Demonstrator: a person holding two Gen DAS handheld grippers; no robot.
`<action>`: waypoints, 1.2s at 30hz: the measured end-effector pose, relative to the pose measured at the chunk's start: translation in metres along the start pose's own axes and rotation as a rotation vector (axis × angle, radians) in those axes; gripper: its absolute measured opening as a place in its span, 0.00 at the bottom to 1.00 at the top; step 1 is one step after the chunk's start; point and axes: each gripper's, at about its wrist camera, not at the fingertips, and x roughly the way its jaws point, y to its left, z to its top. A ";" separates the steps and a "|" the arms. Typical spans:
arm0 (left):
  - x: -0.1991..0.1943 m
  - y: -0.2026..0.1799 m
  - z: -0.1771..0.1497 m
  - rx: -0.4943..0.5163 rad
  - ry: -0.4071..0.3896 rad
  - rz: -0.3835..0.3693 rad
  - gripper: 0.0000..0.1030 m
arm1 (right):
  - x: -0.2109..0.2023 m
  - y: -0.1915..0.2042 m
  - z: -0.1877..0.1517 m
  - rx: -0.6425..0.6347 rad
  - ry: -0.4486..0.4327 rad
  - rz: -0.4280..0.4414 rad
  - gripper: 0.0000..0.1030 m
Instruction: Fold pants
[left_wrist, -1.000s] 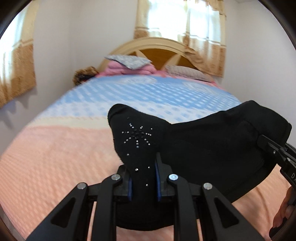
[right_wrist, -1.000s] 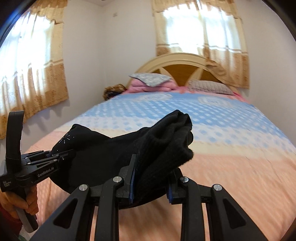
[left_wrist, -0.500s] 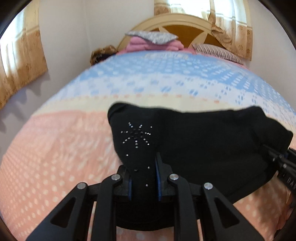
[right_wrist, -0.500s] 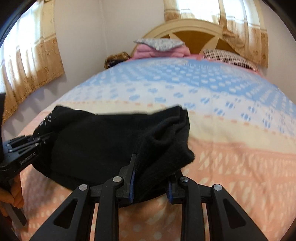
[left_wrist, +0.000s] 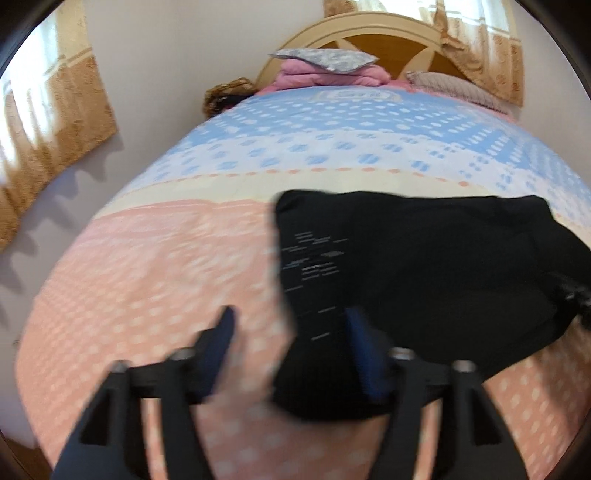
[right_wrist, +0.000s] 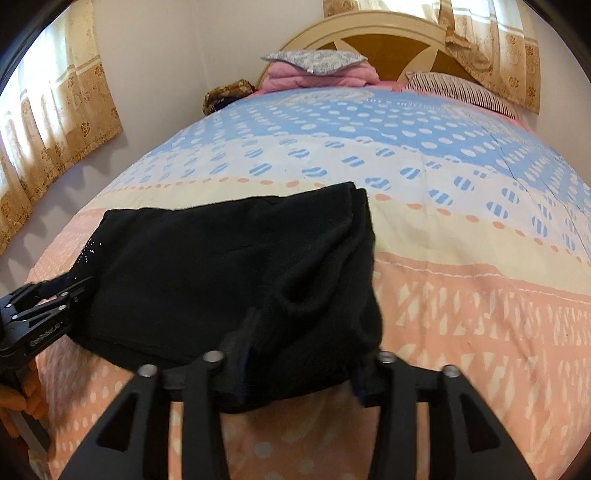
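pants (right_wrist: 221, 273) lie folded on bed (right_wrist: 480, 314), set down to finish | left gripper (left_wrist: 291, 343) opening wide, corner loose between jaws | right gripper (right_wrist: 303, 354) opening, bunched edge between jaws, letting go

Black pants (right_wrist: 221, 273) spread across near bedspread (right_wrist: 461, 314), open bedspread beyond, pillows (right_wrist: 314, 61) at headboard (right_wrist: 406, 37)

**Blurred, hidden, cut off**

Left wrist view smeared: left gripper (left_wrist: 291, 332) fingers and pants (left_wrist: 424, 280) studs streaked. Beyond the pants, right gripper (left_wrist: 572, 295) cropped at the edge. Near pants edge hidden behind right gripper (right_wrist: 299, 354); pad contact unclear. Hand (right_wrist: 18, 402) cropped.
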 end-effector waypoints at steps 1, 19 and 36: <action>-0.005 0.012 -0.003 -0.007 -0.006 0.012 0.87 | -0.007 -0.005 -0.001 0.006 -0.005 0.008 0.50; -0.027 -0.038 0.014 0.017 -0.148 -0.104 0.74 | -0.035 0.016 -0.016 -0.031 -0.113 -0.063 0.04; 0.033 0.016 -0.009 -0.204 0.123 -0.103 1.00 | -0.016 -0.001 -0.021 0.065 -0.088 -0.004 0.05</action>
